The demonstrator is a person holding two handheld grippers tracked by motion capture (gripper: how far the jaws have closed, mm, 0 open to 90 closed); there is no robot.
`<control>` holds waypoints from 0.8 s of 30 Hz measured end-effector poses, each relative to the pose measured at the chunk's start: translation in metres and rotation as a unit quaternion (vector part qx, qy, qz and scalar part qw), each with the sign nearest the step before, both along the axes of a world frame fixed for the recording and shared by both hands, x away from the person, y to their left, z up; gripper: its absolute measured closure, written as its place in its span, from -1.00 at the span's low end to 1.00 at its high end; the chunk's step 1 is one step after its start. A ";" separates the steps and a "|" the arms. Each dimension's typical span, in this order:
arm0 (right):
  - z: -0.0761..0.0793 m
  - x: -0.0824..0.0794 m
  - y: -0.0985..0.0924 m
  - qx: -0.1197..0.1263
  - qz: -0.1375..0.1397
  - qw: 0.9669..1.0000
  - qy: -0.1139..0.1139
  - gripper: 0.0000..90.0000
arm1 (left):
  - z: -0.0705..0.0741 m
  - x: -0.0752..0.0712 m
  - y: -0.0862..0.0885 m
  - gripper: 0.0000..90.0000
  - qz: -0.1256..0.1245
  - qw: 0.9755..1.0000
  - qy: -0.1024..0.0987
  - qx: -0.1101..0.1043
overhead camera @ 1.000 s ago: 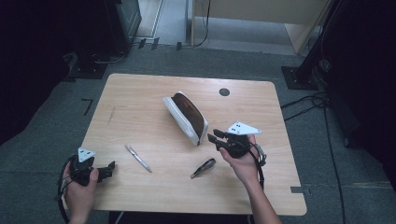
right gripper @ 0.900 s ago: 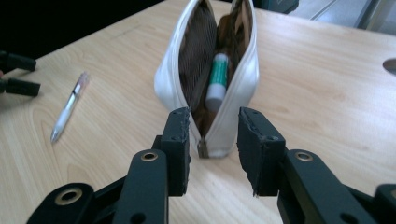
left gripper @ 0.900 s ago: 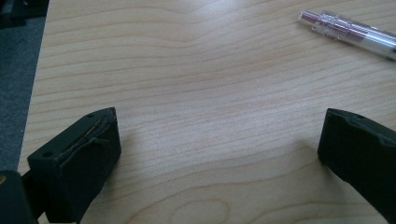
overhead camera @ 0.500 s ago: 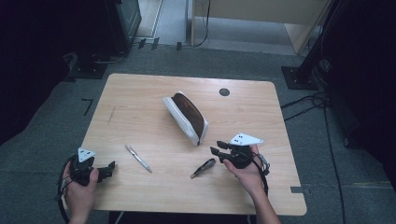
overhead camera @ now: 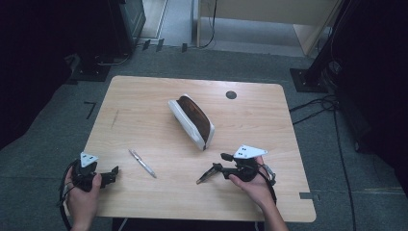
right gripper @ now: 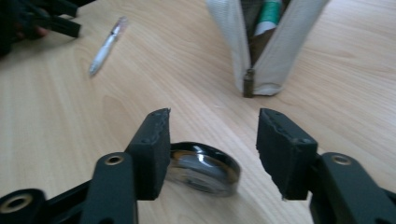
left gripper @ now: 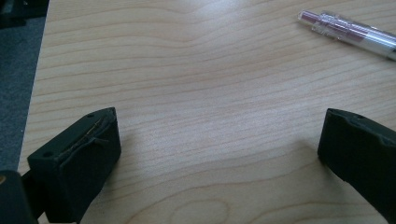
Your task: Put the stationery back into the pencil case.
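Wooden table [overhead camera: 144, 110] carries a white pencil case [overhead camera: 185, 120] mid-table, zip open, soft-sided. Task thing is the dark pen [overhead camera: 206, 175] (glossy rounded end in the right gripper view [right gripper: 203, 168]) lying flat near the front edge, between the jaws of the right gripper [overhead camera: 219, 162], which have just been opening, with the pads not pressing on it. Judgement: light, stiff, slick shell, likely to roll; pinch mid-barrel, across its width. Left gripper [left gripper: 219, 149] sits wide open with nothing in it, clear pen [left gripper: 348, 32] just ahead.
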State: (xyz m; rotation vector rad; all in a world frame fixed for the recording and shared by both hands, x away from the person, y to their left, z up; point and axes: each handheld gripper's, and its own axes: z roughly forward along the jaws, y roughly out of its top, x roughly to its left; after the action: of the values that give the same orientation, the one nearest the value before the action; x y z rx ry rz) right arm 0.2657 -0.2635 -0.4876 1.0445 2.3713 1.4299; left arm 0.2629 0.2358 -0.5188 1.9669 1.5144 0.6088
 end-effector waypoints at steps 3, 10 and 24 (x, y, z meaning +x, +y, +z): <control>-0.002 -0.001 0.001 0.006 0.019 1.000 0.004 -0.15 | 0.000 0.000 0.000 -1.00 0.000 1.000 0.000 0.000; -0.010 -0.002 0.005 0.003 0.040 0.999 0.005 -0.40 | 0.000 0.000 0.000 -1.00 0.000 1.000 0.000 0.000; -0.015 0.001 0.002 0.001 0.066 0.998 0.008 -0.44 | 0.000 0.000 0.000 -1.00 0.000 1.000 0.000 0.000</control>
State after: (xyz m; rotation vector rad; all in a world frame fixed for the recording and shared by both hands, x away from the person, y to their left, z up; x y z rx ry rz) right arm 0.2663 -0.2611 -0.5021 0.9175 2.4921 1.4722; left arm 0.2629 0.2358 -0.5188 1.9670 1.5145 0.6090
